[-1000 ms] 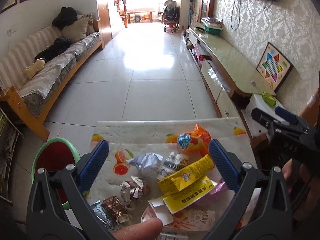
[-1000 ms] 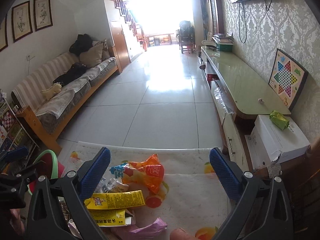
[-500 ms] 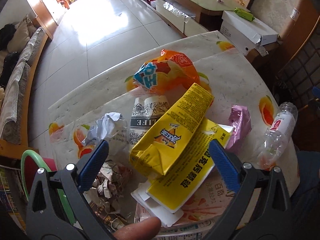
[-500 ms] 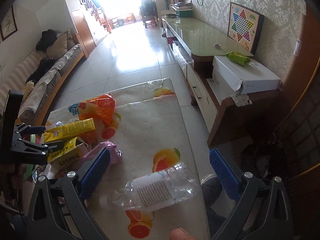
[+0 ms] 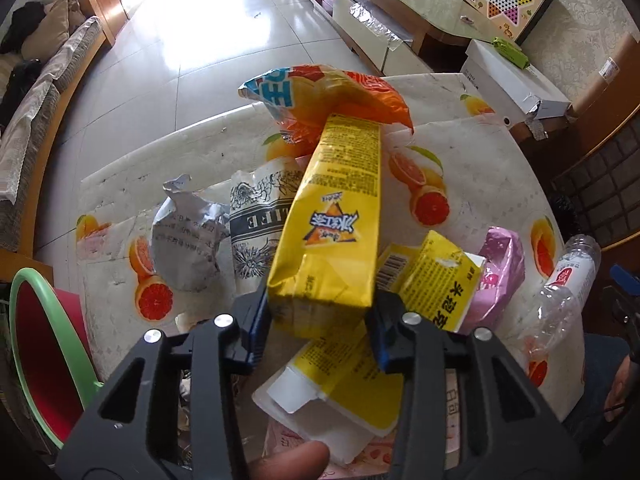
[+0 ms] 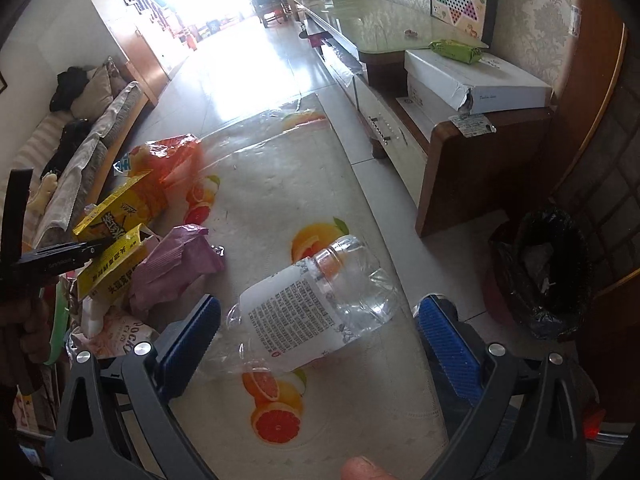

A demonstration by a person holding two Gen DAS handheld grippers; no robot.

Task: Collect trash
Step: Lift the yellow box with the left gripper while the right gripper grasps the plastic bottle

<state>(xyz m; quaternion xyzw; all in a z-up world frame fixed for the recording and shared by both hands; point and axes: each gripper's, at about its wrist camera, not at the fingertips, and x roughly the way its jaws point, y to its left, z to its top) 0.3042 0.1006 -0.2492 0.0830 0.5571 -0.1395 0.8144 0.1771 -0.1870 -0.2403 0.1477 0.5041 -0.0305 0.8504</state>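
My left gripper (image 5: 318, 320) is shut on the near end of a long yellow drink carton (image 5: 336, 224), which sticks forward over the trash pile. Under it lie an orange snack bag (image 5: 336, 96), a printed paper cup (image 5: 256, 216), a crumpled grey paper (image 5: 184, 248), a second yellow carton (image 5: 432, 288) and a pink wrapper (image 5: 500, 272). My right gripper (image 6: 316, 340) stands open around a crushed clear plastic bottle (image 6: 308, 304) lying on the fruit-print tablecloth (image 6: 280, 184). The bottle (image 5: 560, 296) also shows at the right of the left wrist view.
A bin with a black liner (image 6: 540, 272) stands on the floor right of the table. A green-rimmed red tub (image 5: 36, 352) sits at the table's left. A wooden cabinet with a white box (image 6: 476, 84) is beyond the table's right edge; a sofa (image 5: 36, 92) lines the left wall.
My left gripper has moved in and shut on the yellow carton. My right gripper has dropped toward the bottle, which now lies between its open fingers.
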